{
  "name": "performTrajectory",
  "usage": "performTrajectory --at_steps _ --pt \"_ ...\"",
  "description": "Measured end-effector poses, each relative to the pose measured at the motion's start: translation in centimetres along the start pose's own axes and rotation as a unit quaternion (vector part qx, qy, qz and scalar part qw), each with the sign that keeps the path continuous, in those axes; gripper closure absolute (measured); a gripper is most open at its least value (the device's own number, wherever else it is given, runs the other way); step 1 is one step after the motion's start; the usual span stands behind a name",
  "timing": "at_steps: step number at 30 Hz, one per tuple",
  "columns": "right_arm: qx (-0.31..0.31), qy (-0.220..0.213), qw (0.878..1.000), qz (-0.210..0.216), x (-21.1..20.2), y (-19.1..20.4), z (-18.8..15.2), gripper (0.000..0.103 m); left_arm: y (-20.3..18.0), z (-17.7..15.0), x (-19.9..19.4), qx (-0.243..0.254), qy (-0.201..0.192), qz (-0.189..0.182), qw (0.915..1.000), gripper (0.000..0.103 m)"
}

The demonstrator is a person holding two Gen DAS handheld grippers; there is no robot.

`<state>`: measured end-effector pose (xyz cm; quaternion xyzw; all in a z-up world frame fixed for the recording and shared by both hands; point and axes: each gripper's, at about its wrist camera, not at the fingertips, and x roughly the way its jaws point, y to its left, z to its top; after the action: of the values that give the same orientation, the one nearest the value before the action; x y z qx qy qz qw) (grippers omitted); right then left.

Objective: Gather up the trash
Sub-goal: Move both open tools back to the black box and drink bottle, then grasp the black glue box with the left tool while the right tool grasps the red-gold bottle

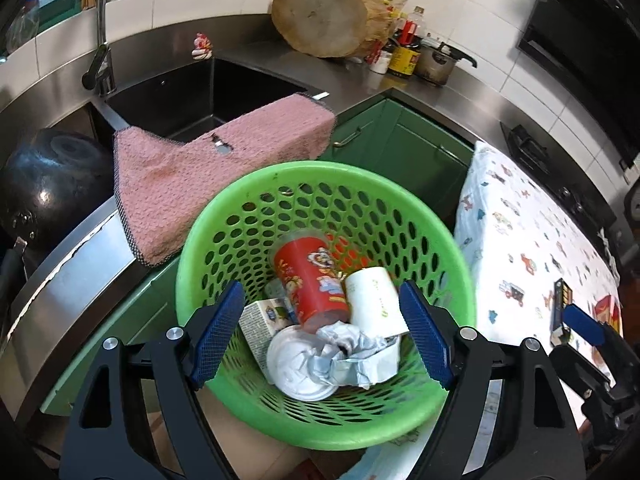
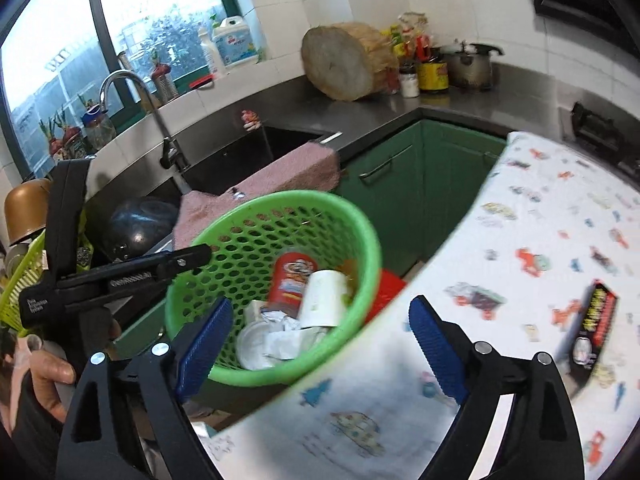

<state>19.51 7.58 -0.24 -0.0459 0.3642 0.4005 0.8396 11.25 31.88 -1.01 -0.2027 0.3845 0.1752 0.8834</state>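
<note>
Right hand-held gripper point(image 2: 320, 344) fingers apart, empty, over tabletop's near-left edge; remaining trash, black box point(image 2: 594, 326), lies to its right near tabletop's right edge, long axis running away from camera; right nearer. Left hand-held gripper point(image 1: 322, 334) apart, empty, above green basket point(image 1: 200, 236) holding red cup point(image 1: 310, 280), white cup point(image 1: 372, 300), crumpled paper point(image 1: 352, 352). Patterned cloth covers tabletop point(image 2: 520, 220); kitchen corner behind

A round green perforated basket point(image 1: 256, 200) stands upright and open-topped. Inside it a red printed cup point(image 1: 310, 280) lies on its side, mouth toward the basket's far wall. Touching it on the right, a white paper cup point(image 1: 372, 300) also lies tipped over. A small printed carton point(image 1: 262, 322) rests against the basket's left wall. At the near wall sit a white plastic lid point(image 1: 288, 364) and crumpled silver-white wrapping point(image 1: 356, 354) atop it.

A black printed box point(image 2: 592, 326) lies flat on the patterned cloth, well right of the basket.
</note>
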Motion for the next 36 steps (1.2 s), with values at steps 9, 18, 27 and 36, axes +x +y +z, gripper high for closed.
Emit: performTrajectory --at_steps 9,18,27,36 --pt "0.039 -0.013 0.994 -0.104 -6.0 -7.9 -1.7 0.013 -5.0 -0.6 -0.9 0.036 -0.002 -0.026 0.999 0.023" --pt "0.116 -0.015 0.967 -0.228 -12.8 -19.4 -3.7 0.012 -13.3 -1.8 -0.4 0.091 0.013 -0.063 0.9938 0.022" --pt "0.187 0.009 0.942 -0.279 -15.7 -28.8 -6.1 0.012 -22.7 -3.5 1.0 0.157 0.032 -0.087 0.9833 0.022" --pt "0.205 0.04 0.934 -0.288 -14.5 -33.3 -7.2 0.012 -29.2 -5.2 3.5 0.206 0.055 -0.092 0.9728 0.022"
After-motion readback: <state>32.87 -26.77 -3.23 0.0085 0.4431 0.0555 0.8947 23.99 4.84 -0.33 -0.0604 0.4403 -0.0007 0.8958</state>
